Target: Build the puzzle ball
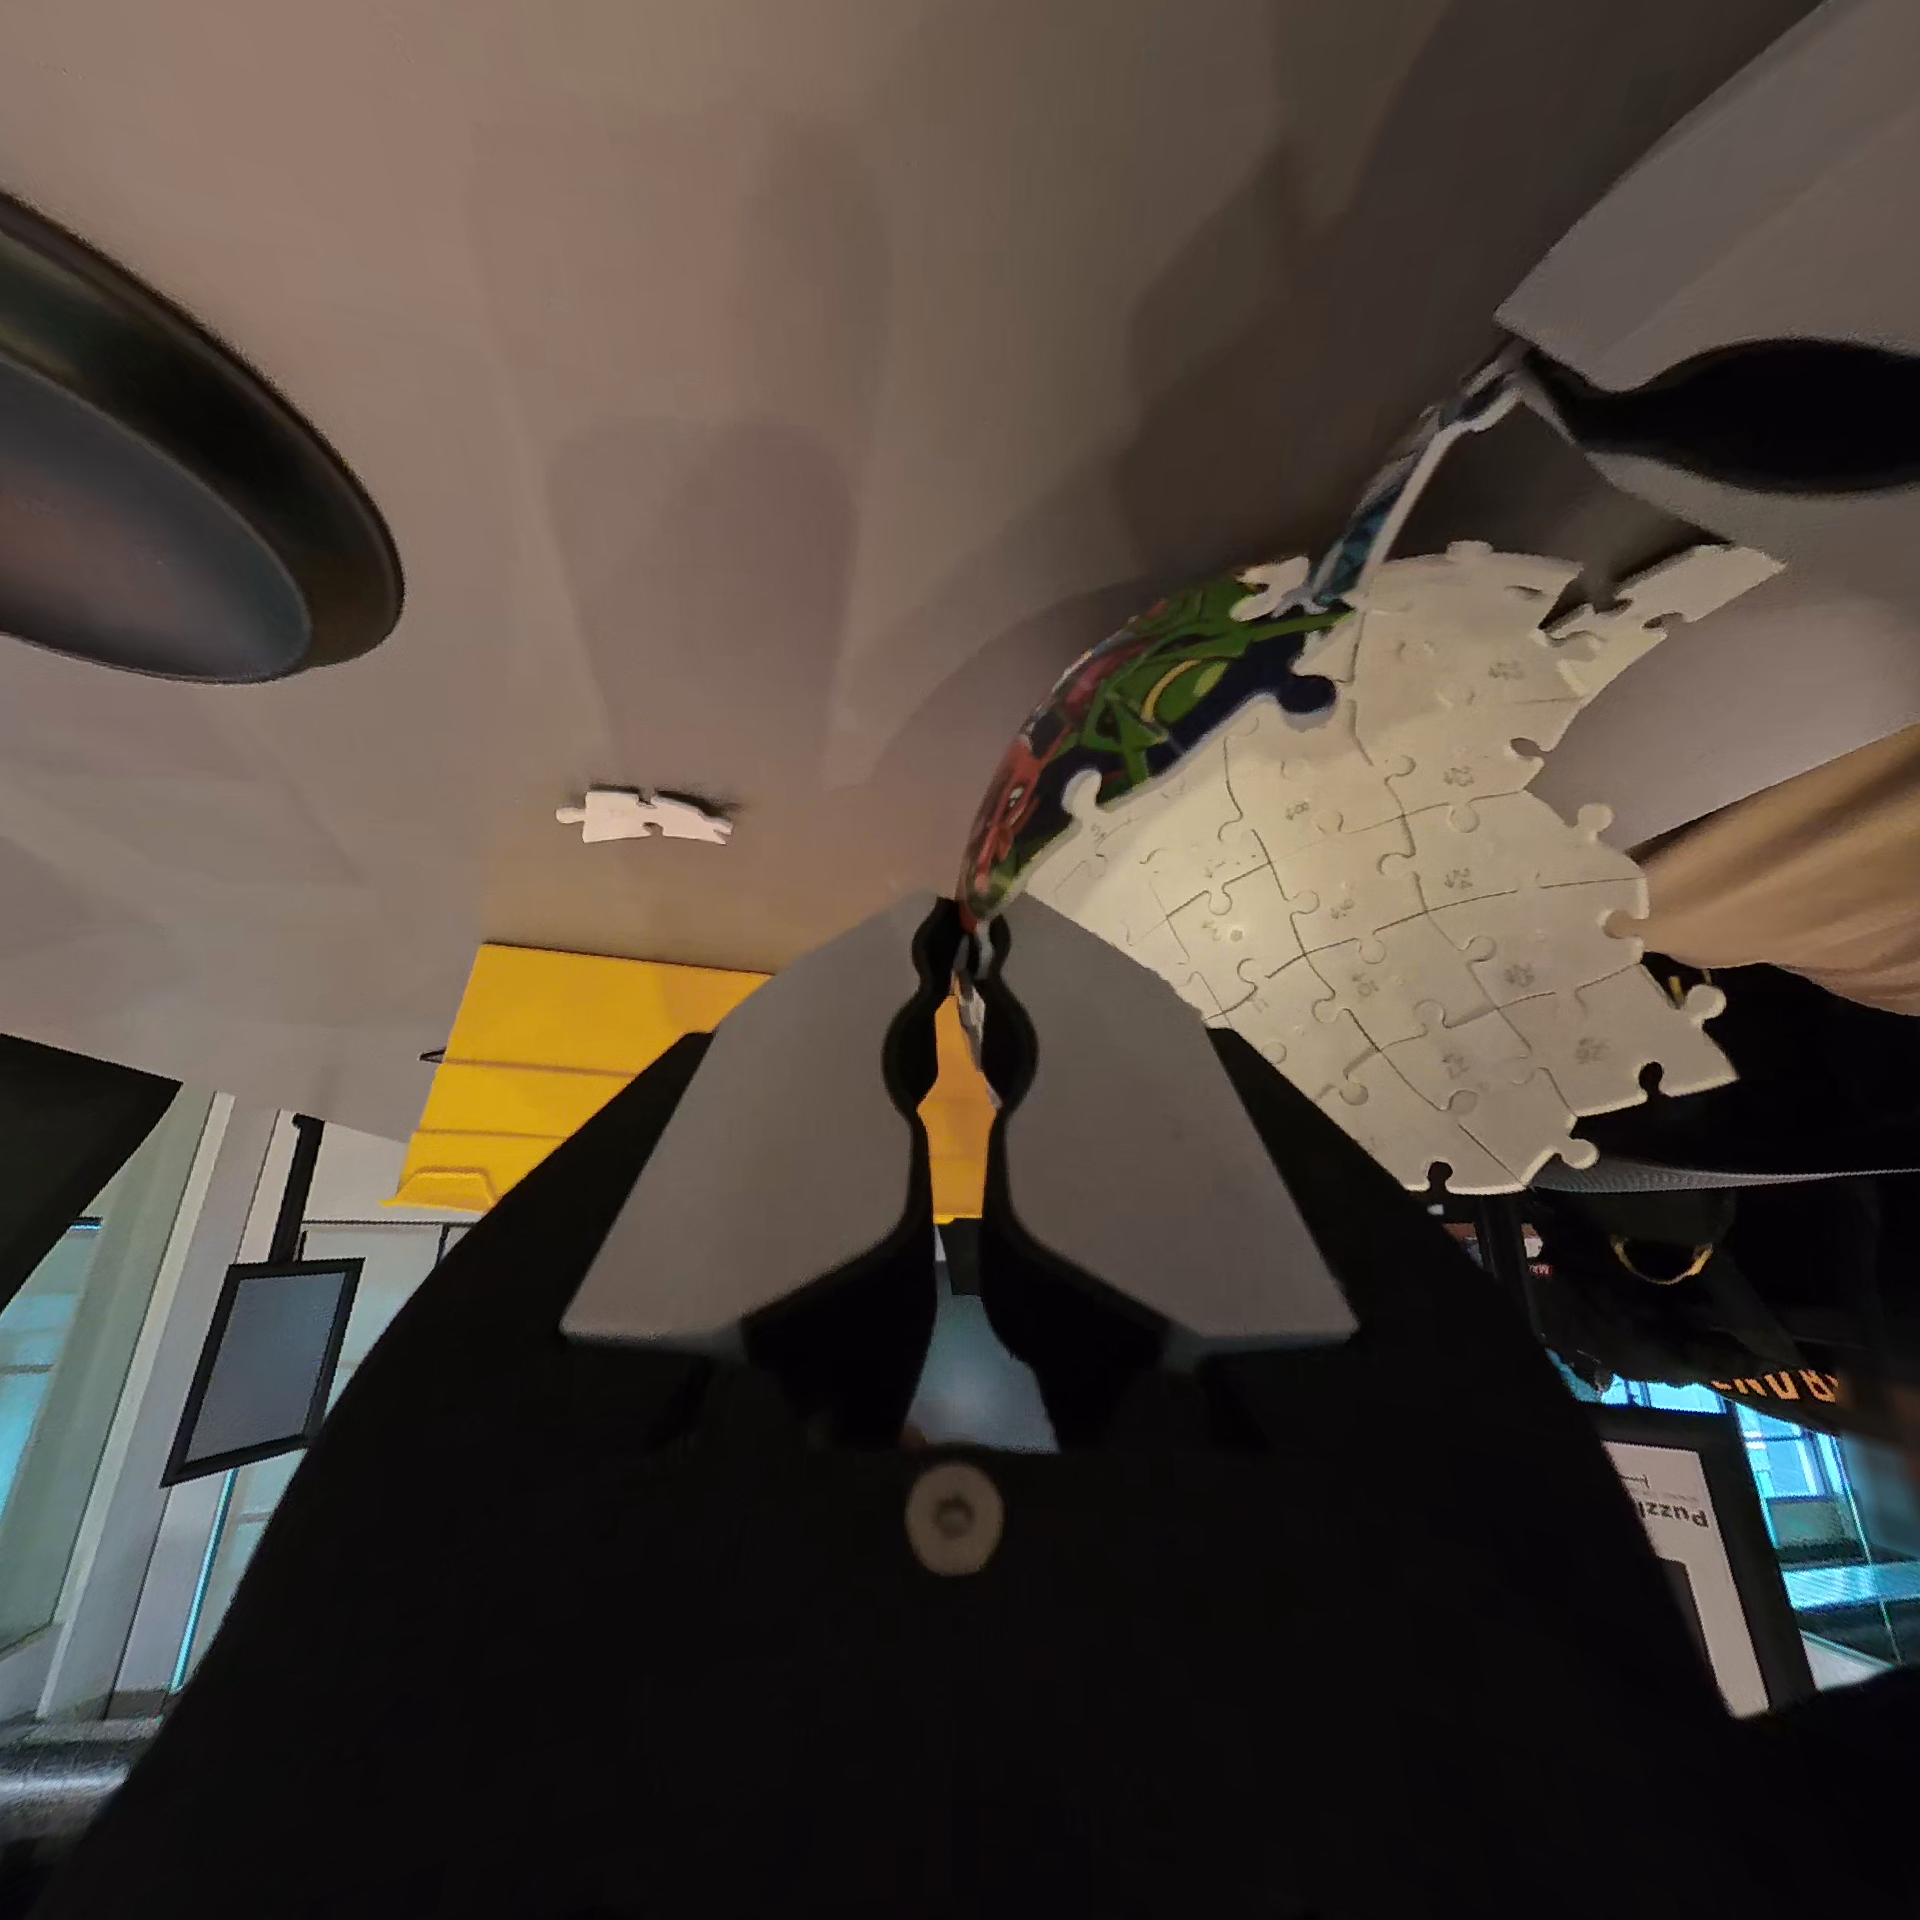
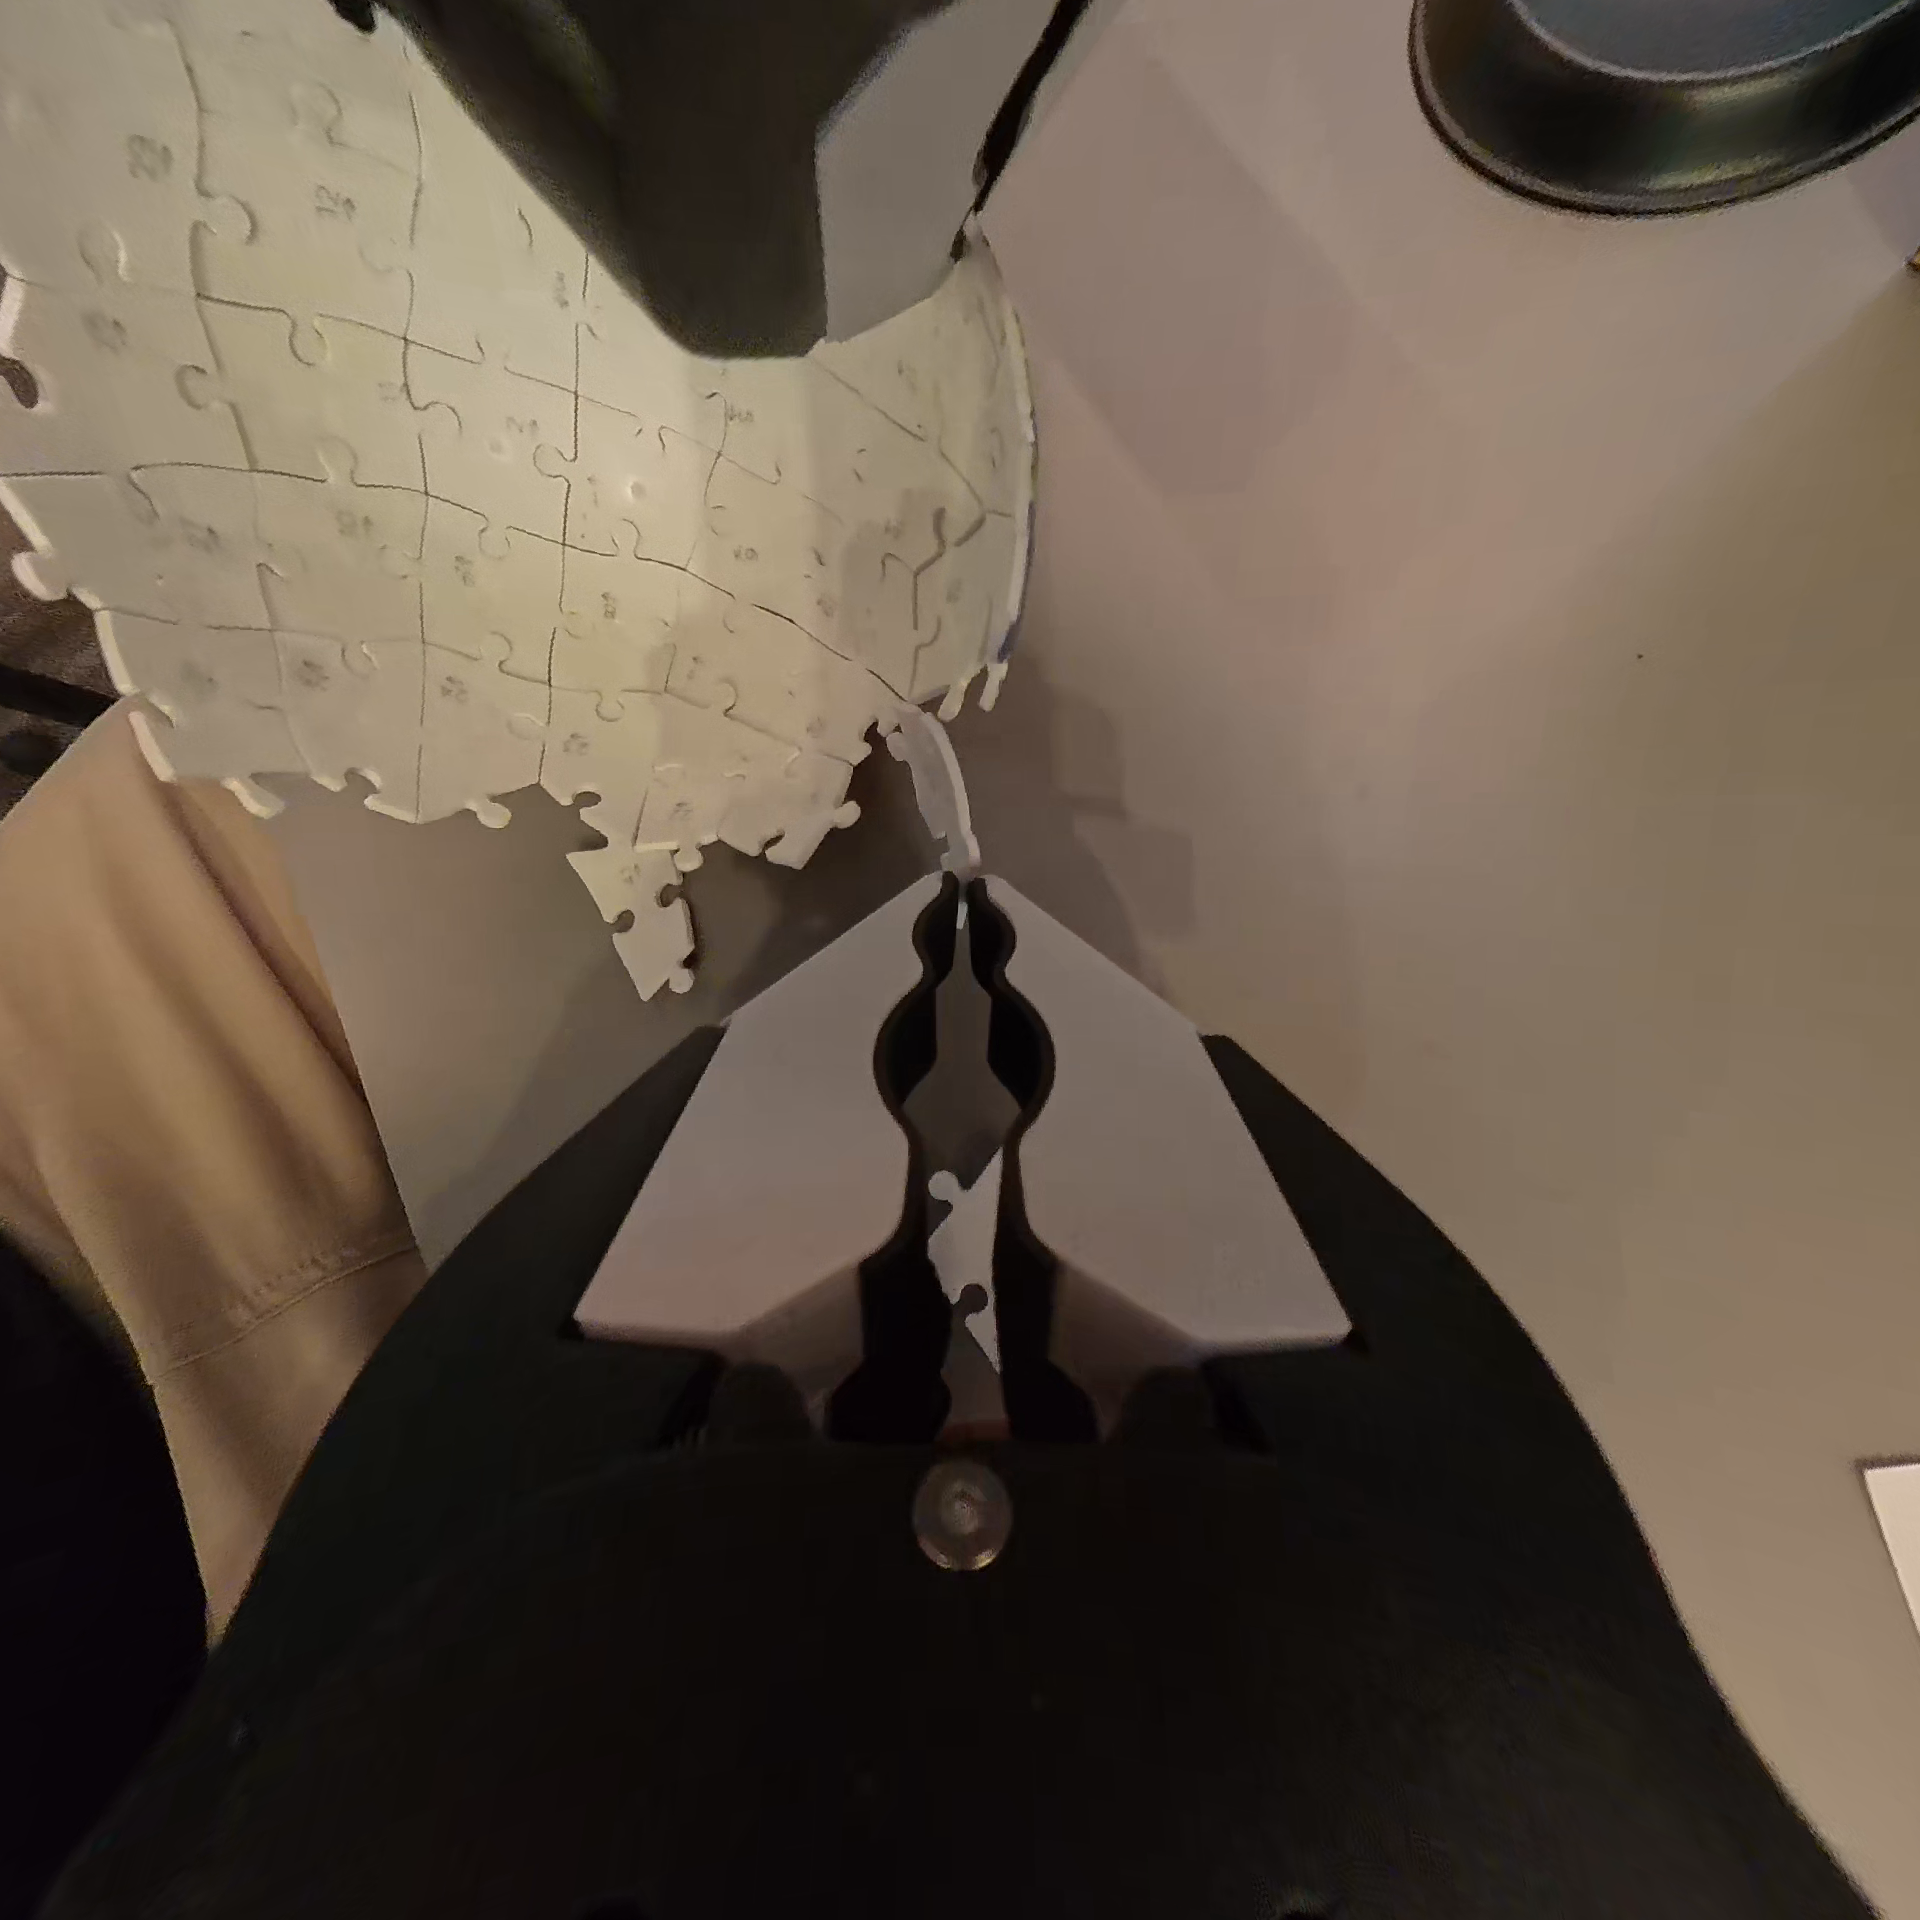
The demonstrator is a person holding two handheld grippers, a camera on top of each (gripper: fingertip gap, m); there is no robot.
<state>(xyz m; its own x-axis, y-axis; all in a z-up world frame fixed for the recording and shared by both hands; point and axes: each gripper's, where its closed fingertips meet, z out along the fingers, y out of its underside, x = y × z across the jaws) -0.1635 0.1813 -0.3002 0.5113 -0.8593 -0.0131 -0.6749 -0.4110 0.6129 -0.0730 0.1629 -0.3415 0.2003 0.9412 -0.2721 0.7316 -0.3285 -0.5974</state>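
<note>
The pale tabletop (image 1: 727,312) fills most of both views, largest of all. In the right wrist view a tan sleeve (image 2: 156,1091) lies at nine o'clock beside it.

Next in size is the half-built puzzle ball (image 1: 1382,914), a curved shell of joined pieces held above the tabletop. In the left wrist view it sits at two to three o'clock, its white numbered inner face toward the camera and a strip of its printed green and red outer face along the ten o'clock edge. In the right wrist view the puzzle ball (image 2: 499,499) spreads across ten to eleven o'clock, white inside showing, its lower edge ragged with tabs.

A dark round dish (image 1: 156,468) rests on the tabletop at nine to ten o'clock in the left wrist view; the same dish (image 2: 1683,104) shows at one o'clock in the right wrist view.

The left tool (image 1: 961,935) is pinched on the shell's rim at its lower edge, fingers almost together. The right tool (image 2: 961,888) is nearly closed on a single white puzzle piece (image 2: 940,790), seen edge-on, whose far end meets the shell's lower rim at twelve o'clock from the tips. The right tool (image 1: 1527,364) also enters the left wrist view at two o'clock.

Smallest, a loose pair of white pieces (image 1: 644,816) lies on the tabletop at eleven o'clock from the left tool.
</note>
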